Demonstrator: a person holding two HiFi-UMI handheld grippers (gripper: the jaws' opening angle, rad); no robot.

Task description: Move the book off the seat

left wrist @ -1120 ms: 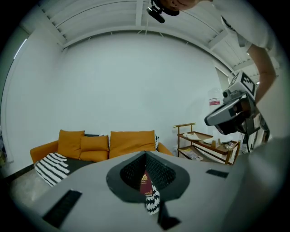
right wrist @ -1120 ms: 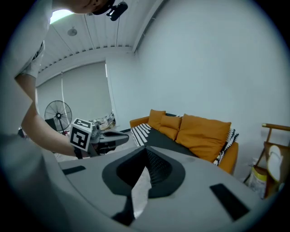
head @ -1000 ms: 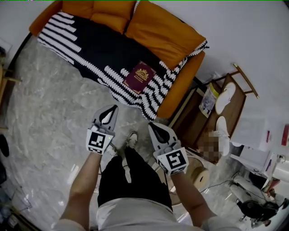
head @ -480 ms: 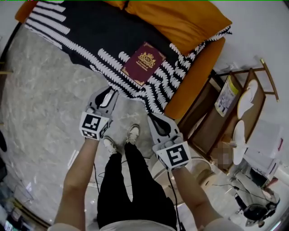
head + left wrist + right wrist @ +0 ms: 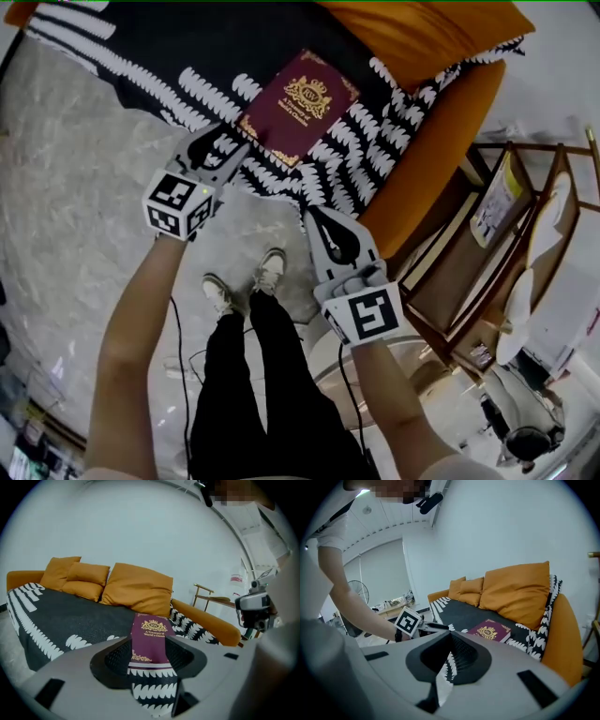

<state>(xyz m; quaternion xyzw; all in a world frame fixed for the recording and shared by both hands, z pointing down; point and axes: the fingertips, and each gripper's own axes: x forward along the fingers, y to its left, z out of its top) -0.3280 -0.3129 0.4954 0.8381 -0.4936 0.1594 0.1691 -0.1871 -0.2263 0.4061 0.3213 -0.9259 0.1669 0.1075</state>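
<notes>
Well, the maroon gold-crested book (image 5: 298, 108) is lying, not yet lifted, on the black-and-white-draped orange sofa seat (image 5: 141, 37), with the left tongs (image 5: 232, 150), their jaws having just been opening, hovering half-open and empty just beside it and the right tongs (image 5: 317, 217) hanging shut and empty.

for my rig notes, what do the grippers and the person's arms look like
The left gripper and right gripper are light grey shells tapering to pointed jaws with black ribbed pads. Each carries a white cube with black square markers. A thin black cable hangs from each. Short white sleeves.
</notes>
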